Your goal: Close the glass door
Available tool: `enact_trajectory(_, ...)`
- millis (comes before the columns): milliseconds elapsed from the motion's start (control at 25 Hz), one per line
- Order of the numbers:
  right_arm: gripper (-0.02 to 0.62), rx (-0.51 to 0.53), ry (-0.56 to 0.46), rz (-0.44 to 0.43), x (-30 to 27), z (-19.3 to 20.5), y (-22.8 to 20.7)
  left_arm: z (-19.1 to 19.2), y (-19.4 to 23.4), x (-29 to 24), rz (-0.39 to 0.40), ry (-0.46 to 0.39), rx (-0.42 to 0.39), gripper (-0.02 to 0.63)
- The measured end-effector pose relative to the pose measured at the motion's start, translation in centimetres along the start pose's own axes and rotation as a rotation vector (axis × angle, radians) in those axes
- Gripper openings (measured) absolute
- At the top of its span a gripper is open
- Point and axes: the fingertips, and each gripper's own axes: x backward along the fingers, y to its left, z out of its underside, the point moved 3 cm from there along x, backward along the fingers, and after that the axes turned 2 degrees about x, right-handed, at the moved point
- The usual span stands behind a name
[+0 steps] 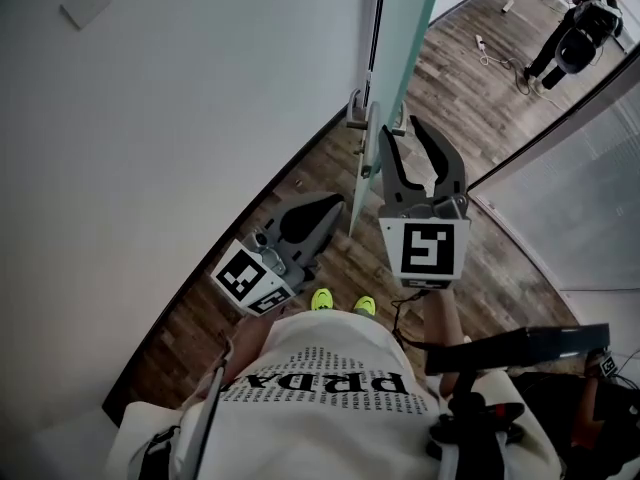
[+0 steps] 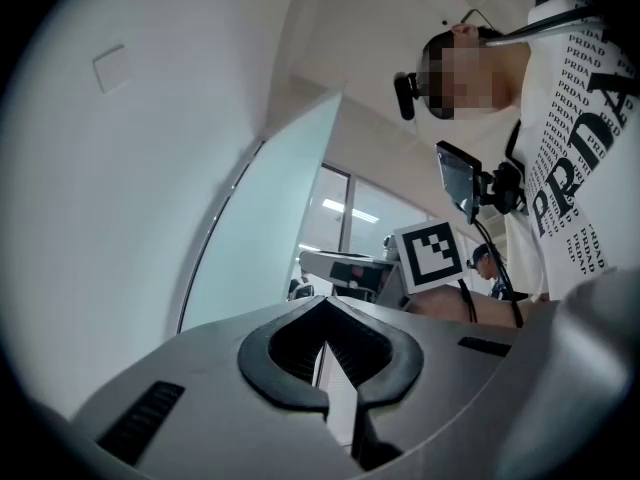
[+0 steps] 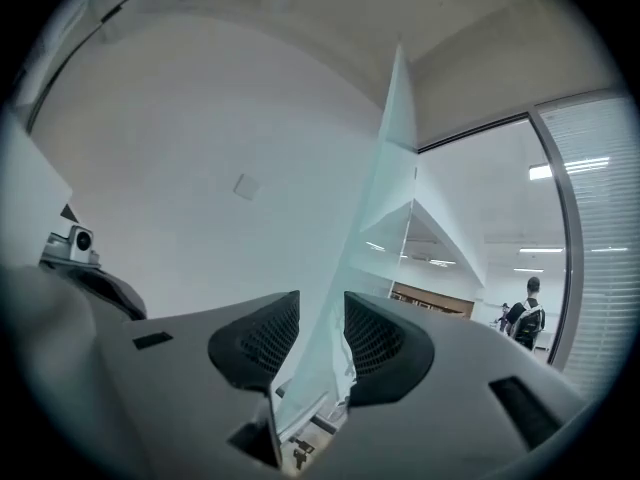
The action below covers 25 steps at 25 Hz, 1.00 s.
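Glass door (image 1: 405, 18) edge-on, standing out from the white wall (image 1: 180, 98), by appearance ajar, metal fitting (image 1: 357, 111) on its near edge. Straddled by the right tool (image 1: 403, 133), jaws apart either side of the pane's edge. Left tool (image 1: 318, 208) low and to the left, jaws together on nothing.

Risks, as judged: slipping off the smooth glass if pushed with one pad; chipping the edge or jarring the fitting if swung hard; catching a jaw between door and frame.

Hard to tell: how far from shut, where frame or latch lies, whether either right pad touches the glass. Door top cut off; far person (image 1: 575, 28) small on the wood floor (image 1: 470, 98).
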Motion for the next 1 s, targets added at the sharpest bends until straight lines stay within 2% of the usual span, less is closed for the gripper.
enact_trajectory(160, 0.104, -0.012, 0.019, 0.034, -2.6, -0.3, 0.1, -0.3, 1.5, 0.1, 0.005, 0.009, 0.015, -0.006)
enact_trajectory(320, 0.103, -0.003, 0.027, 0.118, -1.9, 1.2, -1.3, 0.9, 1.0, -0.7, 0.016, 0.027, 0.015, -0.006)
enact_trajectory(400, 0.094, -0.002, 0.024, 0.13, -1.4, 1.5, -1.3, 1.3, 0.9, -0.7, 0.027, 0.034, 0.013, -0.006)
enact_trajectory(600, 0.086, -0.05, 0.048, 0.099, -2.7, 2.4, -2.2, 1.4, 1.3, -2.7, 0.048, 0.048, 0.017, -0.006)
enact_trajectory(760, 0.083, -0.1, 0.034, 0.042, -3.6, 2.8, -2.5, 1.9, 2.2, -4.4, 0.06, 0.055, 0.026, -0.006)
enact_trajectory(1000, 0.083, -0.157, 0.012, -0.032, -1.1, 3.7, -5.9, 2.4, -0.6, -9.2, 0.061, 0.057, 0.014, -0.006)
